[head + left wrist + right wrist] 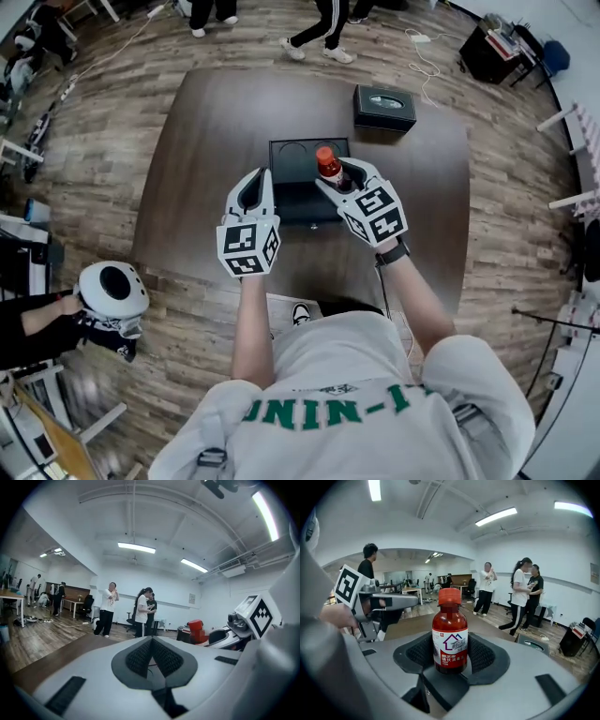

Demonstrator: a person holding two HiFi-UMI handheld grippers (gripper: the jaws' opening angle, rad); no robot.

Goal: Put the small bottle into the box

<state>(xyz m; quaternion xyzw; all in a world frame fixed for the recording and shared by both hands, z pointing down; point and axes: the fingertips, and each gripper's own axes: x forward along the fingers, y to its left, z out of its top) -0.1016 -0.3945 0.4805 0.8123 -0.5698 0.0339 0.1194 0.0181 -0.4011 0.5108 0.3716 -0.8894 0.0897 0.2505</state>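
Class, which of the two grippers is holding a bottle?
The right gripper, clamped on the red-capped small bottle; the left gripper is shut and empty.

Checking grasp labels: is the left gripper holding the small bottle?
No, the small bottle stands clamped in the right gripper; the left gripper is empty.

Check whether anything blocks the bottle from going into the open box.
Nothing visible does. The right gripper holds the small bottle over the open black box; the left gripper sits beside its left edge.
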